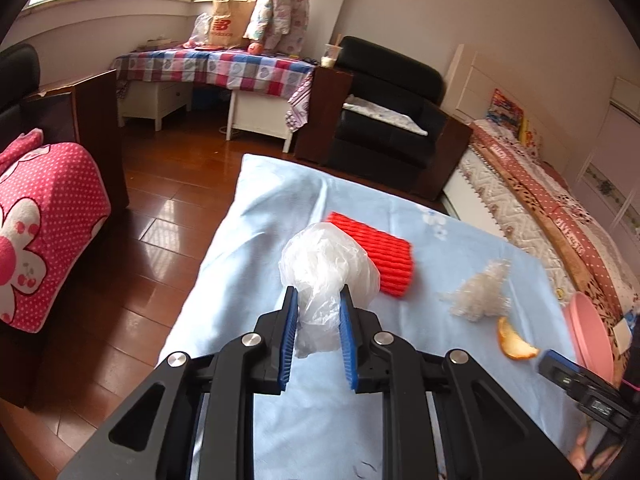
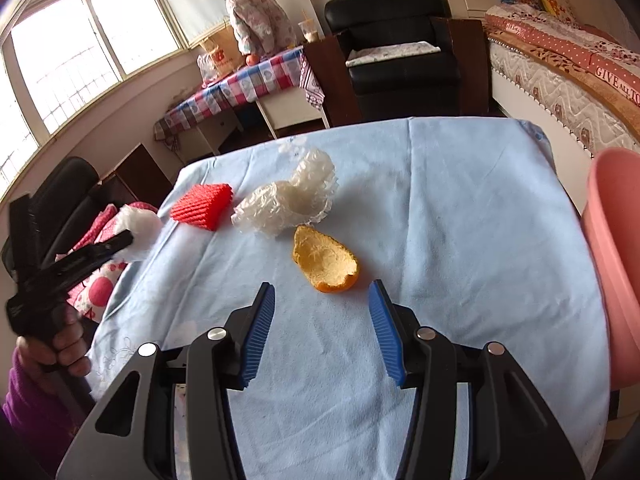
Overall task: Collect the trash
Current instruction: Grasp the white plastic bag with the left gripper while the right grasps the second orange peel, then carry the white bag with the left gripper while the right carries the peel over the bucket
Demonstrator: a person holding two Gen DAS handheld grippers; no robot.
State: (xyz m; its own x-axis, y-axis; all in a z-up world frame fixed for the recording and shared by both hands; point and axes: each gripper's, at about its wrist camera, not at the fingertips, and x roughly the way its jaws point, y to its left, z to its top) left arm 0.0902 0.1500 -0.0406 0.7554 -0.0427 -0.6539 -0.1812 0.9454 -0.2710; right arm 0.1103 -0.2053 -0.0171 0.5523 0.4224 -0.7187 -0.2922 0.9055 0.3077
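Left gripper [image 1: 319, 298] clamps 1 plastic bag [image 1: 328, 268]; 1 orange peel [image 2: 325, 261], 1 red foam net [image 2: 202, 207].

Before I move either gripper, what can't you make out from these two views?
- Pink bin: cut off by the right edge in both views; its inside is hidden.
- Red foam net: left wrist view, its near left part sits behind the plastic bag in the left gripper.
- Right gripper: open near the orange peel; height above the cloth unclear.
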